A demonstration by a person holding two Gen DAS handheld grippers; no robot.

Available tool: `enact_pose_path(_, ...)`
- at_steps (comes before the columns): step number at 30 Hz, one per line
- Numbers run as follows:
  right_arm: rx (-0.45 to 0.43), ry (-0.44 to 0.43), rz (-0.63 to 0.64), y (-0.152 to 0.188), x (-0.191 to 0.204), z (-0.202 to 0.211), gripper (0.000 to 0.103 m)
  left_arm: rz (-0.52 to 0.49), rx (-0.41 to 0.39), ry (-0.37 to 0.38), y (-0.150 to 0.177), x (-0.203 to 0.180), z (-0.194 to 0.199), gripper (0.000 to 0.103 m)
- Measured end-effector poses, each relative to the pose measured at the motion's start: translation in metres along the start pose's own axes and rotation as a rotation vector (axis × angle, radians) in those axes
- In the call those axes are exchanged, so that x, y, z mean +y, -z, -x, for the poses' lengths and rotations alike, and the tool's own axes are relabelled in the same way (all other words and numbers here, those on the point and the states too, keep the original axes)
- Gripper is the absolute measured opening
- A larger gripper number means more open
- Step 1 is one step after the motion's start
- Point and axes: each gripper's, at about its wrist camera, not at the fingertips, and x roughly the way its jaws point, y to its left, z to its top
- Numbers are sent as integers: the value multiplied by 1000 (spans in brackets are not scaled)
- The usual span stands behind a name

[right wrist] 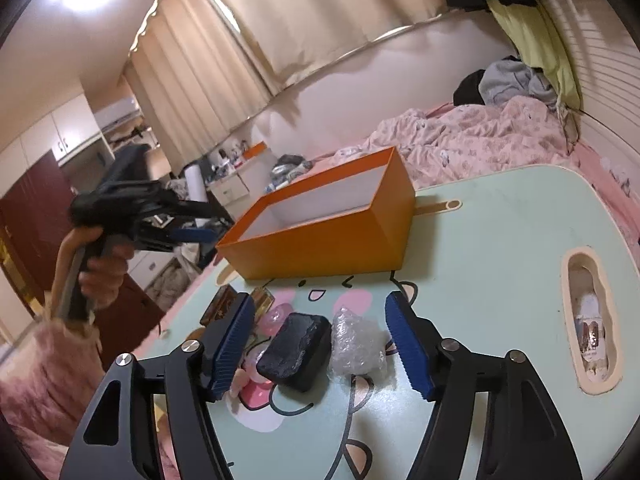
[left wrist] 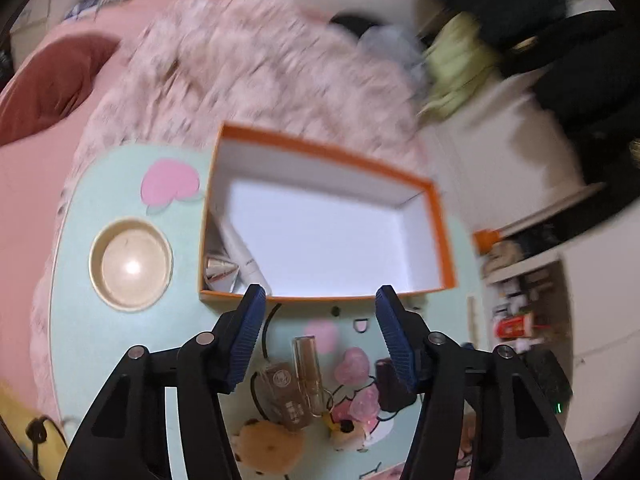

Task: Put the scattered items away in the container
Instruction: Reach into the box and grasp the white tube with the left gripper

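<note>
An orange box (left wrist: 436, 236) with a white inside stands on the mint table (left wrist: 120, 332); a white tube (left wrist: 244, 252) and a folded silver packet (left wrist: 220, 270) lie in its left end. My left gripper (left wrist: 320, 300) is open and empty, above the box's near rim. Below it lie a clear bottle (left wrist: 308, 372), a brown bottle (left wrist: 284, 396), pink pieces (left wrist: 354, 366) and a plush toy (left wrist: 268, 440). My right gripper (right wrist: 320, 320) is open and empty above a black case (right wrist: 294, 350) and a bubble-wrap lump (right wrist: 356, 344). The box (right wrist: 328, 240) and left gripper (right wrist: 192, 234) show there too.
A round cup hole (left wrist: 130, 264) sits left of the box, and a handle slot (right wrist: 590, 320) is cut at the table's right side. A pink fluffy blanket (left wrist: 260, 68) and bedding (right wrist: 472, 136) lie behind the table. Shelves (left wrist: 524, 312) stand at the right.
</note>
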Motion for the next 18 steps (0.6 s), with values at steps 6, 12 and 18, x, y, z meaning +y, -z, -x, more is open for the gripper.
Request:
enact_pose_path(6, -25, -55, -22, 1, -3, 9, 71, 156, 94, -160, -27, -4, -35, 58)
enact_pose_path(12, -70, -121, -53, 2, -7, 21, 74, 207, 59, -393, -29, 4, -60, 58)
enact_pose_path(18, -98, -191, -115, 1, -15, 30, 77, 141, 48, -524, -22, -2, -80, 65)
